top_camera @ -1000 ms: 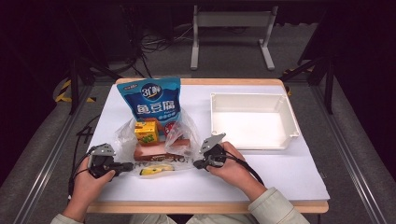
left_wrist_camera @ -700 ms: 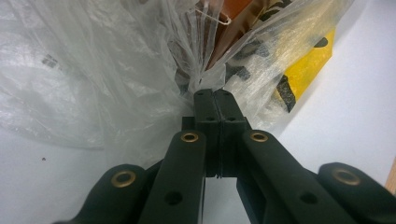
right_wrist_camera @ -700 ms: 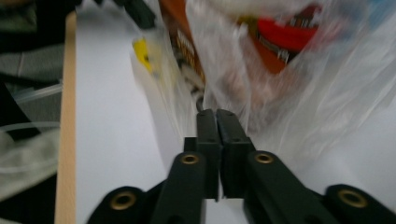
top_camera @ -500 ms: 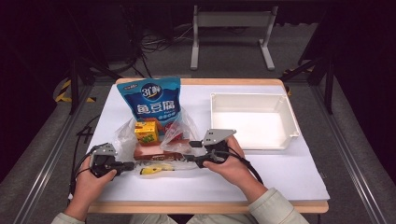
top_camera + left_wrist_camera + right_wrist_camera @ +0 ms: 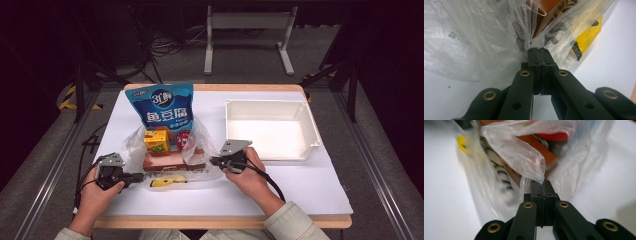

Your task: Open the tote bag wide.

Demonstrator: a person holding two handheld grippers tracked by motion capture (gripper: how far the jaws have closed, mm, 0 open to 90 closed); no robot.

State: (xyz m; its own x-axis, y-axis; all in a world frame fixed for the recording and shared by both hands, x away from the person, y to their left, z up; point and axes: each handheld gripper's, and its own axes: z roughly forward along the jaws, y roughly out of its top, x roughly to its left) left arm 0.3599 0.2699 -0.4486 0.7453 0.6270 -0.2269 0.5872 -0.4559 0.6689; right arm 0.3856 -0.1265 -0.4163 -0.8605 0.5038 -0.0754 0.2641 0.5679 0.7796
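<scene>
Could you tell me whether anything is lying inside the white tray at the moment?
No, the white tray shows a bare floor in the high view.

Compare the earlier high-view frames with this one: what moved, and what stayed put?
The right gripper rose slightly, lifting the near right edge of the clear plastic bag; both it and the left gripper are shut on the bag's film. The left gripper barely moved. The blue snack pouch, the white bin and the snacks in the bag stayed where they were.

Probably a lab: white table [image 5: 320,185] on dark floor, cables [image 5: 170,47], metal frame [image 5: 247,37].
</scene>
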